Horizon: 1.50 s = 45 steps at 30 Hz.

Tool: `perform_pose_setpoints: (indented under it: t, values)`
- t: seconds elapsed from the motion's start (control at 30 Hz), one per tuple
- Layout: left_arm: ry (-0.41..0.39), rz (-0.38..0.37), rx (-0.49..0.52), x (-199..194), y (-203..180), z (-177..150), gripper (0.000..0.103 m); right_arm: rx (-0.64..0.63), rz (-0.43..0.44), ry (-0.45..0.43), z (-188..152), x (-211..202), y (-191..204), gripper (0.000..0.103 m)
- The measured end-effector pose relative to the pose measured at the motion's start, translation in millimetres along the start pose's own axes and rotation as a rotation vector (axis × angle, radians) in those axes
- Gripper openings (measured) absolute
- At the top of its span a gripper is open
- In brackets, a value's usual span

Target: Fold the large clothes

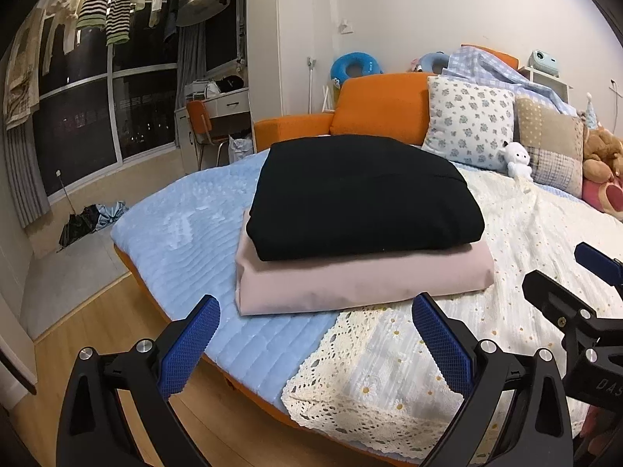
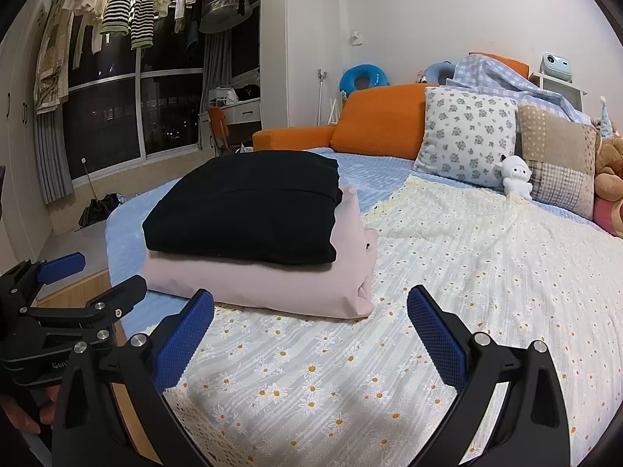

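Observation:
A folded black garment (image 1: 362, 198) lies on top of a folded pale pink garment (image 1: 362, 284) on the bed; the stack also shows in the right wrist view, black (image 2: 241, 210) on pink (image 2: 272, 284). My left gripper (image 1: 315, 338) is open and empty, just short of the stack's near edge. My right gripper (image 2: 311, 330) is open and empty, above the daisy-print cover (image 2: 447, 272), near the stack's right corner. Each gripper shows at the edge of the other's view: the right (image 1: 576, 284) and the left (image 2: 85, 280).
The bed has a light blue quilt (image 1: 187, 225) and an orange frame (image 1: 373, 105). Pillows (image 1: 467, 124) and plush toys (image 1: 518, 159) lie at the head. Wooden floor (image 1: 89, 327) lies to the left, with clothes (image 1: 105, 4) hanging by the window and a desk with chair (image 1: 210, 116).

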State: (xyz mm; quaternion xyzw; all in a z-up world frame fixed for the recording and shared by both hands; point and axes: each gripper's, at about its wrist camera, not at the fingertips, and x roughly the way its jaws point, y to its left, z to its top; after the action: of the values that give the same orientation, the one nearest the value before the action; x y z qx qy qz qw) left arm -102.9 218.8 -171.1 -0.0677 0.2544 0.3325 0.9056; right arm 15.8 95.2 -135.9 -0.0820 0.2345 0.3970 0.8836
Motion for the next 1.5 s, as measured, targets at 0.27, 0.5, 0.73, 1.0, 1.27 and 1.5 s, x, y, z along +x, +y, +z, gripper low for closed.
perform_pose_setpoints:
  t: [0.27,0.5,0.73,1.0,1.27,1.5]
  values:
    - [-0.028,-0.007,0.014,-5.2,-9.1,2.8,0.100,0.003,-0.003,-0.002,0.3,-0.6,-1.8,0.098]
    - [-0.011,-0.017,0.013,-3.8,-8.8,2.1,0.100,0.010,-0.003,-0.006,1.0,-1.5,-2.4,0.098]
    - [-0.010,-0.011,0.008,-5.5,-7.1,2.4,0.100,0.010,-0.004,-0.005,1.2,-1.4,-2.1,0.098]
    - [-0.014,0.005,0.016,-6.0,-8.0,2.7,0.100,0.010,-0.005,-0.004,1.3,-1.3,-1.4,0.098]
    - [-0.022,0.002,0.011,-7.1,-11.6,3.5,0.100,0.011,-0.003,-0.004,0.8,-1.4,-2.7,0.098]
    - [-0.023,0.003,0.008,-9.8,-12.8,3.4,0.100,0.011,-0.004,-0.004,1.1,-1.2,-1.9,0.098]
